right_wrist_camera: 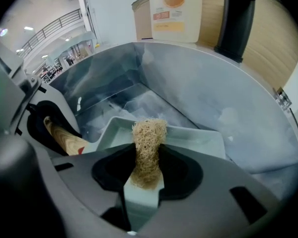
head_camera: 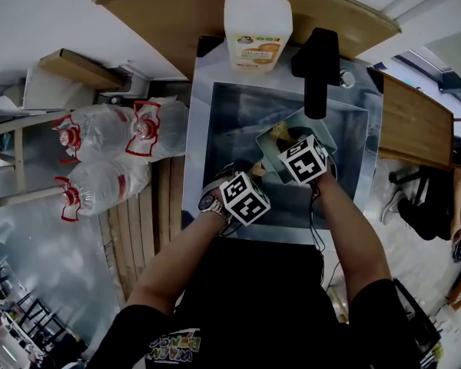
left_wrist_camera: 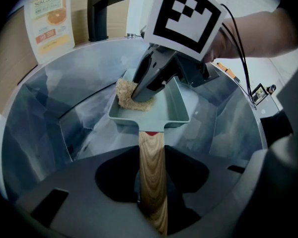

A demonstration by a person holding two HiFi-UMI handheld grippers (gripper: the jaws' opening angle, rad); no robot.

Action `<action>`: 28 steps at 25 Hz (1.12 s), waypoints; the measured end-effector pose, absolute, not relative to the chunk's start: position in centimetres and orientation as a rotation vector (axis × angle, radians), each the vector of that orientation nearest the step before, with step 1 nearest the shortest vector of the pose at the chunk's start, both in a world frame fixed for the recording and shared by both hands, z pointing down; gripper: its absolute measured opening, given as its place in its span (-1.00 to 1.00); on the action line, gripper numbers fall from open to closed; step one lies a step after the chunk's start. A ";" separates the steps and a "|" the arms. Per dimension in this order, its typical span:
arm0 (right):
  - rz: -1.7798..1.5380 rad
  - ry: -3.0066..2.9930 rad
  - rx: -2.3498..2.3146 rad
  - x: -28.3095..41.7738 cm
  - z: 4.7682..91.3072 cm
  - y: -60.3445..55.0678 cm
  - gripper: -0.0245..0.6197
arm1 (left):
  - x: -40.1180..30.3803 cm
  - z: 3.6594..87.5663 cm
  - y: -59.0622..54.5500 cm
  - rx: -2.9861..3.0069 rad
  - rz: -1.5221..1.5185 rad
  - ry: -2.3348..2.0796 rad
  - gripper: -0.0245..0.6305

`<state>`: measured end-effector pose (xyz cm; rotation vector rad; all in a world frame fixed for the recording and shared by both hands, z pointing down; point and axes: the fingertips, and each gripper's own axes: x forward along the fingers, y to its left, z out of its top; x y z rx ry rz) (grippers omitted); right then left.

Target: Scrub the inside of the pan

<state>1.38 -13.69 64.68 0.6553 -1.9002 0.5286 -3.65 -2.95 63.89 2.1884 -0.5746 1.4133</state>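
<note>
My left gripper (left_wrist_camera: 152,195) clamps the stiff wooden handle (left_wrist_camera: 151,157), the pan (left_wrist_camera: 164,114) looks light; my right gripper (right_wrist_camera: 145,175) pinches the soft scourer (right_wrist_camera: 149,133).

Two grippers: left gripper (left_wrist_camera: 151,182), right gripper (right_wrist_camera: 148,170). One pan (left_wrist_camera: 171,108), one scrub pad (right_wrist_camera: 148,143), one sink (head_camera: 230,137), one tap (head_camera: 316,68). One soap bottle (head_camera: 257,21), twelve o'clock. Three water bottles (head_camera: 92,133), nine o'clock.

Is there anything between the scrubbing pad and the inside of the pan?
Nothing visible does. The right gripper holds the scrubbing pad inside the pan, at a corner of its floor; the pan holds nothing else. The left gripper grips its wooden handle.
</note>
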 end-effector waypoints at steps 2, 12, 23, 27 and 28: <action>0.529 -1.881 0.678 2.2 64.8 -14.2 -0.47 | -3.6 63.9 -2.9 2.187 1.414 -0.574 -0.43; 0.529 -1.794 0.813 6.1 64.9 -17.1 -0.47 | -3.6 63.9 -2.9 2.186 1.412 -0.575 -0.43; 0.553 -1.752 0.889 8.3 65.3 -18.8 -0.47 | -3.7 63.8 -2.9 2.184 1.412 -0.577 -0.43; 0.612 -1.766 0.912 8.5 64.8 -19.0 -0.47 | -3.6 63.8 -3.0 2.182 1.405 -0.582 -0.43; 0.620 -1.760 0.917 8.6 64.7 -18.9 -0.47 | -3.6 63.8 -3.0 2.181 1.404 -0.584 -0.43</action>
